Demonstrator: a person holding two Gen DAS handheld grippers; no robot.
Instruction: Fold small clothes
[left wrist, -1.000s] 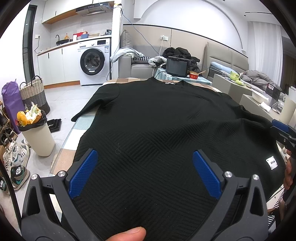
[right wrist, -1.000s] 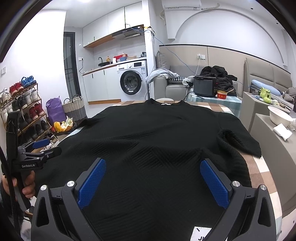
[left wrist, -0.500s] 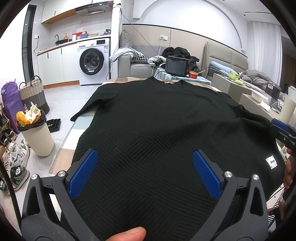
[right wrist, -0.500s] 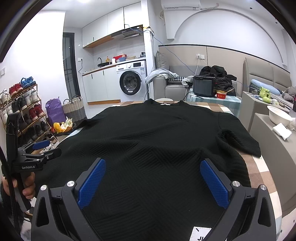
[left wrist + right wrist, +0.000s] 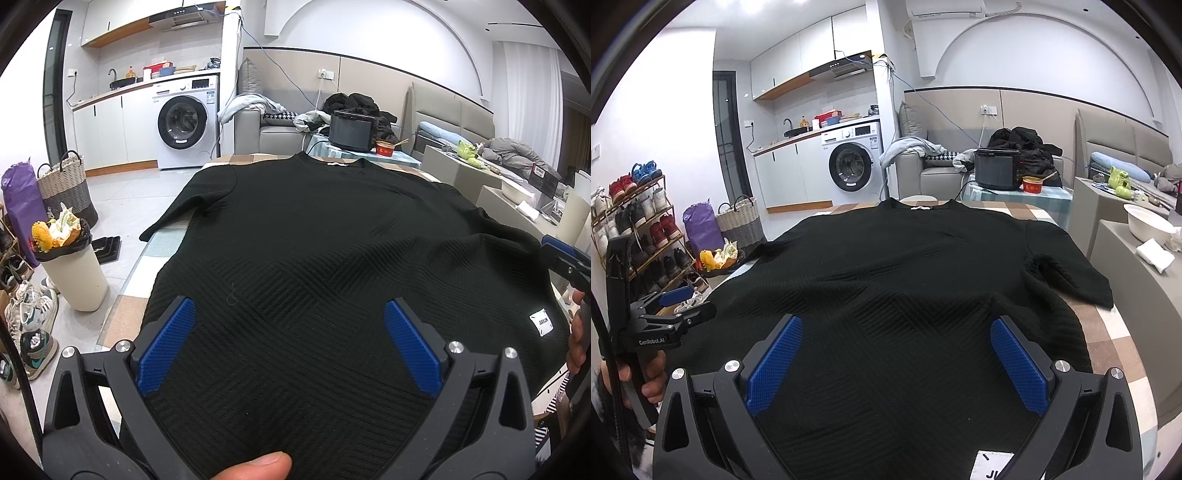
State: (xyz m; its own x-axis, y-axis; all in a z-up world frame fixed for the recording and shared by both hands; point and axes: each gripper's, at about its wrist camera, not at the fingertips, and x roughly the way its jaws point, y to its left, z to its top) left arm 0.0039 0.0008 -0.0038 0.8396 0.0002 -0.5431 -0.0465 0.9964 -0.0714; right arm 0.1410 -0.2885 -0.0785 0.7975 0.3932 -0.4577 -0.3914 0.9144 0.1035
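A: So, status. Black sweater (image 5: 314,251) lies spread flat on the desk (image 5: 1108,339), collar at the far edge, hem at the near edge under both cameras. Left sleeve (image 5: 188,206) runs out toward the desk's left side and hangs off it; right sleeve (image 5: 1067,277) lies angled on the checked cloth, a little rumpled.

B: Tongs?

A: Left tongs (image 5: 291,343) are spread wide, blue pads apart, nothing between them, above the hem. Right tongs (image 5: 897,362) likewise: released, empty, over the hem near the white label (image 5: 993,465).

B: Contact with the fabric?

A: Cannot tell; the pads look just above it in both views.

B: Step in hand?

A: Judged as the start. Garment is laid out, no fold made yet, both sleeves still out.

B: Next move calls for?

A: Probably a side fold. Each pair of tongs would need to close on one layer at an edge, shoulder and hem on the same side, then carry it toward the middle line.

B: Risk?

A: Thick textured knit; a shallow pinch may slip, and the hanging left sleeve could drag.
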